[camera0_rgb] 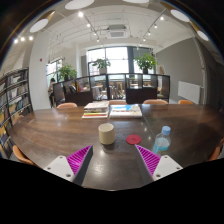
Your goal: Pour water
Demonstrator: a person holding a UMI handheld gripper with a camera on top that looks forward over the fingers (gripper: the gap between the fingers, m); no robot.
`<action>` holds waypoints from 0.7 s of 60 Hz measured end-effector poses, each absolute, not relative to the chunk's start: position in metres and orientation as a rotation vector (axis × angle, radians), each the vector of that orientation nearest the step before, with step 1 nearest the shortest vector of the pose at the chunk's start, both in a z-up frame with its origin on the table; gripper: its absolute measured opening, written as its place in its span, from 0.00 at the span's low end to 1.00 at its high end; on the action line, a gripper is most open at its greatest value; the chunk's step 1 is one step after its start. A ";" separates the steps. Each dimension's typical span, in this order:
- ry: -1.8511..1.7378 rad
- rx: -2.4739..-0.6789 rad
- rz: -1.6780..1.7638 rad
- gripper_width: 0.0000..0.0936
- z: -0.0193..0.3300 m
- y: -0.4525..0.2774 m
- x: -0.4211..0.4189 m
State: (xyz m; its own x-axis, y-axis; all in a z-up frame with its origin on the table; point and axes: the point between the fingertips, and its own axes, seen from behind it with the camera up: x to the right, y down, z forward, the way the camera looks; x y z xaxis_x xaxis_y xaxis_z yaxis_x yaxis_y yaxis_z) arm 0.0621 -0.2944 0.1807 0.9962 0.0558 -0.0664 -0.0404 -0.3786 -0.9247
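Observation:
A pale cup (pixel 106 134) stands on the dark wooden table (pixel 60 130), just beyond my fingers and about midway between them. A clear plastic water bottle (pixel 161 141) with a blue label stands to the right, just past the right finger. Its red cap (pixel 134 139) lies on the table between the cup and the bottle. My gripper (pixel 112 160) is open and empty, with the purple pads (pixel 80 158) spread wide apart and only bare table between them.
Books (pixel 110 110) lie on the far side of the table. Chairs (pixel 68 104) stand along the far edge. A bookshelf (pixel 12 100) is at the left, with windows and plants beyond.

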 end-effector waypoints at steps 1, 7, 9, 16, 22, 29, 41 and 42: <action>-0.006 -1.959 0.099 0.91 0.180 -0.295 0.064; 0.034 -1.961 0.041 0.91 0.159 -0.302 0.097; 0.053 -1.965 0.010 0.90 0.144 -0.306 0.119; 0.146 -1.955 -0.053 0.89 0.107 -0.299 0.186; 0.183 -1.949 -0.068 0.89 0.083 -0.277 0.223; 0.167 -1.927 -0.108 0.89 0.072 -0.242 0.247; 0.129 -1.883 -0.124 0.83 0.071 -0.180 0.266; 0.126 -1.885 -0.114 0.82 0.070 -0.177 0.265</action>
State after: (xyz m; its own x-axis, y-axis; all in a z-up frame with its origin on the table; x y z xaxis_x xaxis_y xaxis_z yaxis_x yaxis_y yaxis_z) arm 0.2650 -0.1768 0.0702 0.9894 -0.1445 0.0161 -0.0298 -0.3103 -0.9502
